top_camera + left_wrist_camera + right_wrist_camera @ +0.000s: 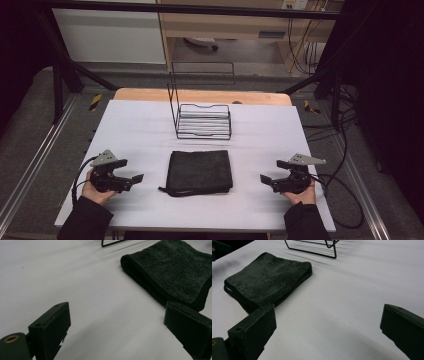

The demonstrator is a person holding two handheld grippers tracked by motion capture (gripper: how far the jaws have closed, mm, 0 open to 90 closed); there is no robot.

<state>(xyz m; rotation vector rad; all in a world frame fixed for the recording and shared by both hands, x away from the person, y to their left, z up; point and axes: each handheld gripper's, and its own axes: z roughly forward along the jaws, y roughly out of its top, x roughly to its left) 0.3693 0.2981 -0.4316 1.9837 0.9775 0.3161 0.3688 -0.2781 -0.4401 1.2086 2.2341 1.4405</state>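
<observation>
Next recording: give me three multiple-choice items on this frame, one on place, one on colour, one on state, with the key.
1. Where does the folded towel lie?
A. inside the wire rack
B. on the table, between the rack and the person
C. on the floor

2. What colour is the towel?
A. white
B. red
C. black or very dark

3. How do both hand-held grippers stand?
A. open, holding nothing
B. shut on the towel
C. shut on the rack

Key:
1 B, the wire rack stands behind it, apart.
2 C, dark pile on the white table.
3 A, the left hand-held gripper and right hand-held gripper show wide gaps over bare table.
</observation>
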